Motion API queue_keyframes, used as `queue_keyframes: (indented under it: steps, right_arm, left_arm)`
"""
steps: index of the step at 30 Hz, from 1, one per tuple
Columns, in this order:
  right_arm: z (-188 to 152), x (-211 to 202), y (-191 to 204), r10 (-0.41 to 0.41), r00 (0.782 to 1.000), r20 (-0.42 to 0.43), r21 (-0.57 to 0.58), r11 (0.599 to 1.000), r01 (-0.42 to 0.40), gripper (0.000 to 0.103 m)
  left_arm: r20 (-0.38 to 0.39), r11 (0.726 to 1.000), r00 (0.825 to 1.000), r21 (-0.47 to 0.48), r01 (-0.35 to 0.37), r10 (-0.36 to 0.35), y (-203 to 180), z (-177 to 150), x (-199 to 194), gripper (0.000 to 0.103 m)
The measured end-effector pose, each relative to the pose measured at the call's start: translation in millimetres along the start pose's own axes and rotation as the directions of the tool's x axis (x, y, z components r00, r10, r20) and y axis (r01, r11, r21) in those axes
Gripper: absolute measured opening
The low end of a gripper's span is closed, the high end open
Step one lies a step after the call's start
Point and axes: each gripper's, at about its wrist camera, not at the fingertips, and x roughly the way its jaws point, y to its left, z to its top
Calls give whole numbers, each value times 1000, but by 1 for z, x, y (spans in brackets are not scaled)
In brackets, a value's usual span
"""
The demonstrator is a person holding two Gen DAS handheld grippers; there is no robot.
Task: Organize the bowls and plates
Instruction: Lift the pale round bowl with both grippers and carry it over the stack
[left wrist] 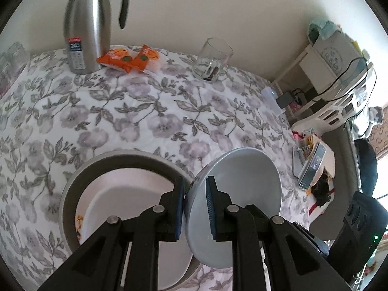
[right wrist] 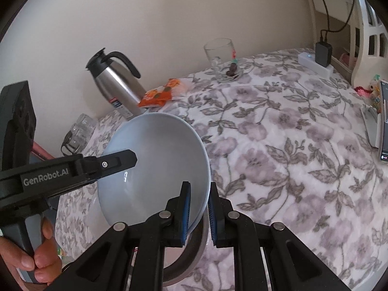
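Note:
A pale blue bowl is held tilted above the floral tablecloth. My left gripper is shut on its left rim, one pad inside and one outside. My right gripper is shut on the bowl's right rim in the same way. The left gripper's finger shows across the bowl in the right wrist view. Below and to the left lies a grey-rimmed plate with a white square plate stacked in it. A part of the grey plate shows under the bowl.
A steel thermos jug, orange snack packets and a glass mug stand at the table's far side by the wall. More glassware sits at the left edge. A white power strip and cluttered shelves lie right.

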Motion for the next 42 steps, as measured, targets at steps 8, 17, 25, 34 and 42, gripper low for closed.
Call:
queue_keyframes:
  steps: [8,17,25,34,42]
  right_arm:
    - [0,-19,27,-12,999,36,-51,999,14,15]
    - [3,-27,36,-41,998,57,-75,996,45,15]
    - [2,-35,54,-24,997,67,-102,994,31,16]
    - [-4,-32,83,19,999,46,-138,990,-12,16]
    - [-13,-19,99,22,1000,8,-165,986,-20,16]
  left_arm:
    - [49,999,998,-34,42,-41,15,-11,-23,18]
    - [73,997,995,-40,72,-69,18,-13,-35,18]
    - [128,997,989,-35,73,-68,25,-17,-59,18]
    - [167,996,985,-63,60,-49,50,-28,-83,18]
    - [160,992,986,-106,62,-45,75,-38,-83,18]
